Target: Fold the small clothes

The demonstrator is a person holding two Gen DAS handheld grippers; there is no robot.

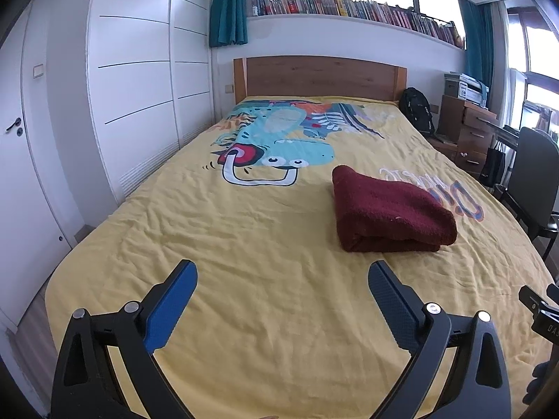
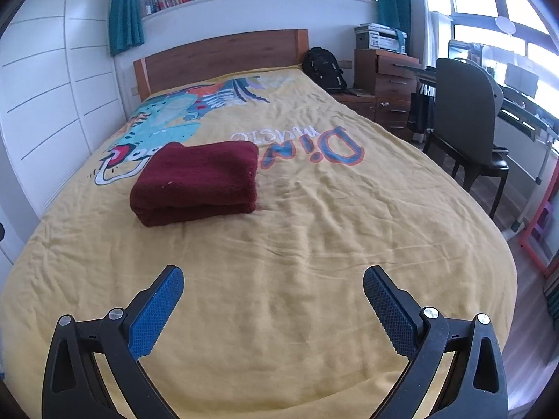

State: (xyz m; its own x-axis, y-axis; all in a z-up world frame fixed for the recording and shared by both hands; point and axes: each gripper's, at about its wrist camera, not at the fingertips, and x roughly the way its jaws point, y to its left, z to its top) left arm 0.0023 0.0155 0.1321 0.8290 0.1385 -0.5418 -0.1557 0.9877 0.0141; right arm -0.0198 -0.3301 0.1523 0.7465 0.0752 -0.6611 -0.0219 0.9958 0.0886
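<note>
The dark red garment (image 1: 391, 209) lies on the bed (image 1: 244, 244) as a thick, squared bundle, its layers stacked and the rounded fold edge turned toward the cameras. It rests on the yellow bedspread (image 2: 314, 227), just beside the printed lettering and near the cartoon dinosaur print (image 1: 276, 146). In the left wrist view it sits at about one o'clock from the gripper; in the right wrist view it sits at about eleven o'clock.

Judging by its shape, the folding of this piece looks finished: no sleeve, hem or loose corner trails out from the bundle, and the edges line up fairly well. No other clothing shows anywhere on the bed, so as far as these views reach, nothing else waits to be folded. At most, what could be left is tidying or moving the bundle, and that is a guess.

The left hand-held gripper (image 1: 283, 276) hangs above the near part of the bedspread with its jaws spread wide and nothing between them. The right hand-held gripper (image 2: 272, 282) is the same: jaws wide apart, empty, over bare yellow cloth. Both are well apart from the garment and touch neither it nor the bed. A small part of the right tool shows at the three o'clock edge of the left view.
</note>
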